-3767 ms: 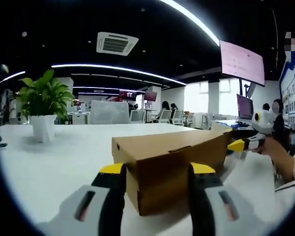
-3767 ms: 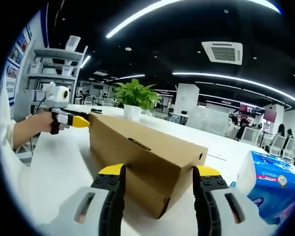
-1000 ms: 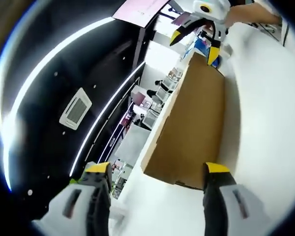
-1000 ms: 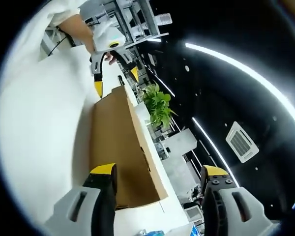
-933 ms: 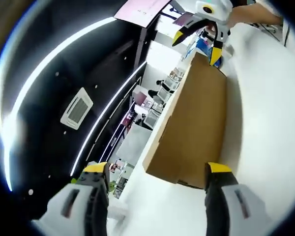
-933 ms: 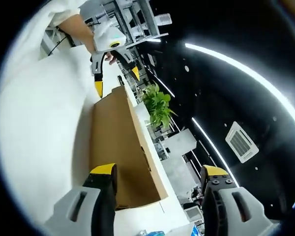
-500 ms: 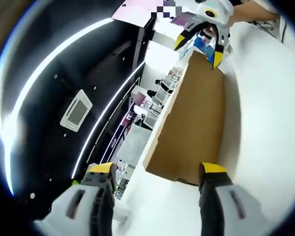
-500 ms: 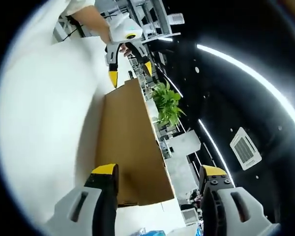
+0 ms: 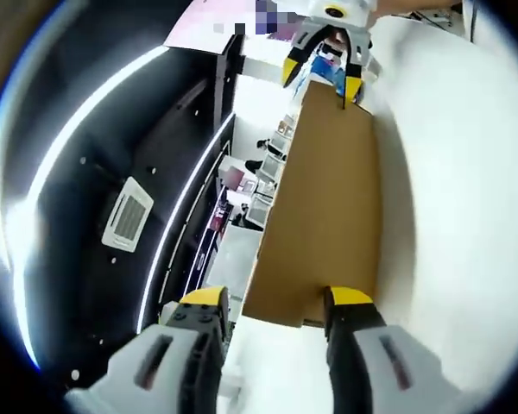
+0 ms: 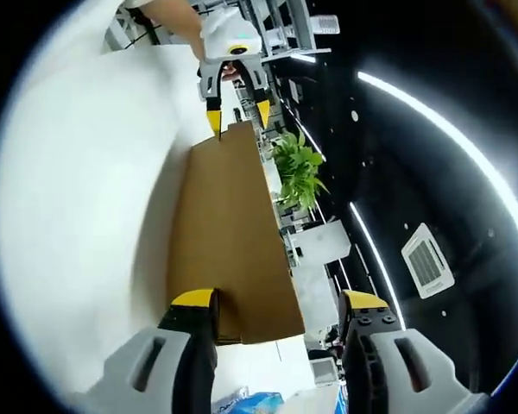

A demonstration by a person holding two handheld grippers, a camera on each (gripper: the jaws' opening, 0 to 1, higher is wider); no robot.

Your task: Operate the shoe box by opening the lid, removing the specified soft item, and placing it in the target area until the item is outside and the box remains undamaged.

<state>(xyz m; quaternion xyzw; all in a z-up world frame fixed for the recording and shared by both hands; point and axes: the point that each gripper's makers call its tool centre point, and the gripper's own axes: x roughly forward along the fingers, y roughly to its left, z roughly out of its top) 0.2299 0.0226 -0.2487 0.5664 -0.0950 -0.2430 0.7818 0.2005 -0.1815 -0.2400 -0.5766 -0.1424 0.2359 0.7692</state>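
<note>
Closed cardboard shoe box (image 9: 328, 198) on white table (image 9: 449, 216); left gripper (image 9: 272, 304) and right gripper (image 10: 276, 309) both spread wide at opposite end edges.

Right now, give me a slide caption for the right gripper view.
Two grippers straddle opposite ends of a closed cardboard shoe box on a white table.

The long brown cardboard shoe box (image 9: 328, 198) (image 10: 229, 241) lies lengthwise between the two grippers, its lid down, and takes up the straight line from one to the other: the left gripper (image 9: 272, 297) (image 10: 237, 116) stands spread at one short end, the right gripper (image 10: 276, 302) (image 9: 321, 76) spread at the other. Bare white table (image 9: 453, 207) (image 10: 78, 216) runs wide and free along one long side. A green potted plant (image 10: 298, 177) stands near the box's far side, and a blue soft package (image 10: 250, 401) lies by the right gripper's end.
</note>
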